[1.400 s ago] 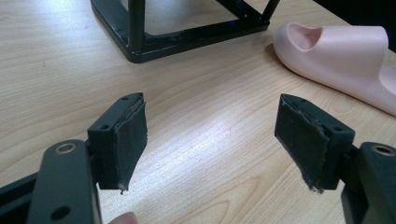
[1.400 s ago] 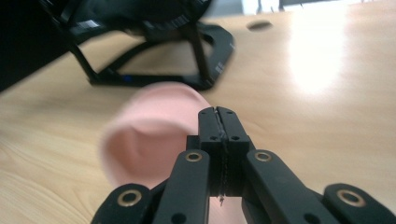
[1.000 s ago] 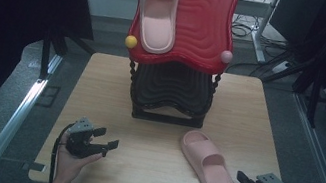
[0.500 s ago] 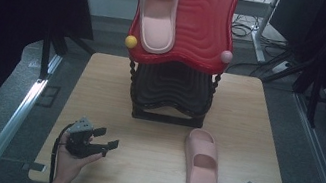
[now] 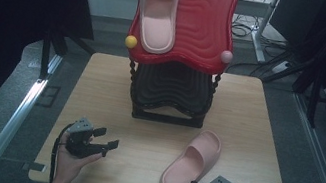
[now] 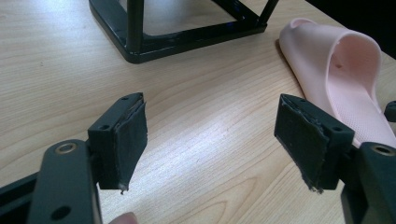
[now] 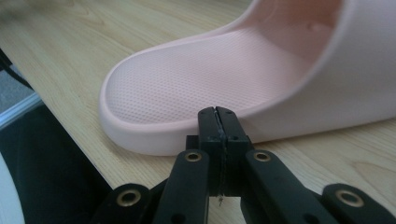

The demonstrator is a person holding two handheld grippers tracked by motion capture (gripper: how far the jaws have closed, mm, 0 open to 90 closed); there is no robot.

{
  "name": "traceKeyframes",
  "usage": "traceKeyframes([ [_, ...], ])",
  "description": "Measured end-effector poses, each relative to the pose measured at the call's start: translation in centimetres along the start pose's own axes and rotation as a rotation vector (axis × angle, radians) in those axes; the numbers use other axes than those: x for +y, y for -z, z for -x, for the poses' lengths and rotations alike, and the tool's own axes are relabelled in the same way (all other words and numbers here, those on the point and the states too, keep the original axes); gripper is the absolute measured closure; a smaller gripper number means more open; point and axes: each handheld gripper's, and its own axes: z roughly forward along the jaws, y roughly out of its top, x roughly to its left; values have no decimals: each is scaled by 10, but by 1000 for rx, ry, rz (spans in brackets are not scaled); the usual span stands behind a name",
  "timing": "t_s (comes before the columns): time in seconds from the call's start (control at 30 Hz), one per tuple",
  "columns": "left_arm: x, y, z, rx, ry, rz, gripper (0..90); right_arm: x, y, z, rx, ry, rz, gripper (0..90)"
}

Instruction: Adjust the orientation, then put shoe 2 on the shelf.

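Pink soft-foam slipper [image 5: 190, 163] near desk's front edge: light, pliable; my right gripper [image 7: 218, 122], jaws pressed together, should pinch its heel rim.

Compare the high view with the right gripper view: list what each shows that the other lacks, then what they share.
High view alone: the red rack holding a second pink slipper, the black stand under it, and the open left gripper.
Right gripper view alone: the dotted texture of the insole and the jaws pressed together at the sole's edge.
Both: the pink slipper on the table, the right gripper, the wooden table.
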Motion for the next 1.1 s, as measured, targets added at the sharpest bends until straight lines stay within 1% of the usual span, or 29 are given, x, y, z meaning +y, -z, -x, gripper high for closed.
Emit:
traceKeyframes([
  [0.1,0,-2,3,-5,-4,-3,273,-2,6,6,-6,-23,29,900],
  [0.17,0,-3,10,0,-18,18,295,-4,12,14,-22,-41,58,897],
  [0.2,1,-5,15,-8,-29,26,307,-5,15,19,-39,-49,78,858],
  [0.23,3,-6,21,-12,-44,30,312,-7,19,25,-63,-64,99,788],
  [0.27,4,-9,26,-15,-58,28,315,-8,22,32,-87,-91,115,716],
  [0.3,5,-11,32,-22,-68,24,318,-8,26,38,-109,-117,130,664],
  [0.33,5,-15,36,-31,-73,18,321,-10,30,45,-133,-133,147,610],
  [0.37,6,-18,41,-37,-75,8,323,-11,34,50,-160,-148,158,569],
  [0.4,6,-23,45,-40,-78,-2,325,-12,37,54,-177,-167,168,546],
  [0.47,7,-34,54,-54,-84,-25,331,-15,42,61,-206,-190,182,510],
  [0.57,10,-47,66,-70,-89,-32,349,-17,45,68,-224,-208,188,474],
  [0.63,15,-58,76,-94,-82,-27,353,-18,47,71,-244,-207,190,465],
  [0.67,15,-58,76,-94,-82,-27,351,-18,47,71,-244,-207,190,465],
  [0.73,17,-65,82,-106,-85,-34,349,-20,50,76,-254,-219,196,463],
  [0.77,19,-72,87,-116,-95,-48,347,-21,51,77,-256,-226,199,463],
  [0.93,26,-90,101,-142,-115,-76,346,-26,57,83,-270,-248,206,463],
  [1.03,30,-101,108,-155,-127,-91,364,-28,58,86,-278,-265,206,463],
  [1.1,31,-108,113,-162,-130,-99,386,-29,58,86,-284,-266,205,462],
])
